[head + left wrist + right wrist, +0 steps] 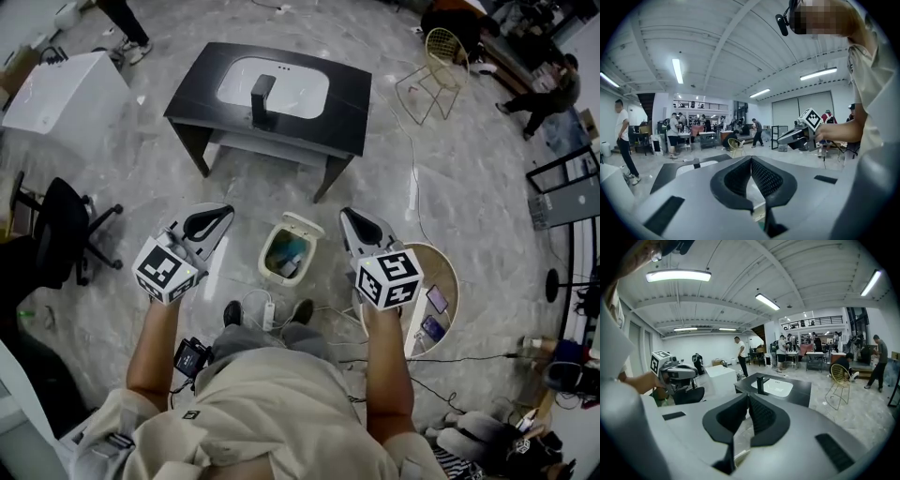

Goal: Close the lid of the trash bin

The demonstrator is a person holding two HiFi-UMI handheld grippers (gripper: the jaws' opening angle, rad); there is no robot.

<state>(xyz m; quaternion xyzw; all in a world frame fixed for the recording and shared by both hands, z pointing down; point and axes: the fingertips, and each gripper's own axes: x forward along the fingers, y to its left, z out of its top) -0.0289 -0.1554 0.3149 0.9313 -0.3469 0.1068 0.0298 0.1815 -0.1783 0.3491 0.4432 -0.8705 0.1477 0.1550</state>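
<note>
Down on the floor, just ahead of the shoes point(232, 312), seeing the trash bin point(266, 261) standing open, with its lid point(302, 224) tipping back toward the black table point(347, 112) and rubbish showing inside. Holding the left gripper point(217, 220) and the right gripper point(352, 223) up on either side of the bin, well above it and touching neither bin nor lid. Carrying nothing in either: pressing both pairs of jaws together at the tips, with no object between them.

Judging the step as the approach only, with closing not yet begun. Needing, next, to be bringing one gripper down behind the raised lid, setting its tip against the back or top edge, then pushing forward and down until meeting the rim. Guessing at a light plastic lid swinging easily on a hinge, so calling for a soft push rather than a grip.

Getting the bin only from the head view; finding no clear sight of it in either gripper view, both pointing level across the hall. Reading the jaws best there instead: left gripper point(751, 160) meeting tip to tip in its own view, with the right gripper point(783, 139) crossing at the side; right gripper point(747, 398) likewise, with the left gripper point(686, 372) off to one side and the table's white basin point(776, 386) beyond.
</note>
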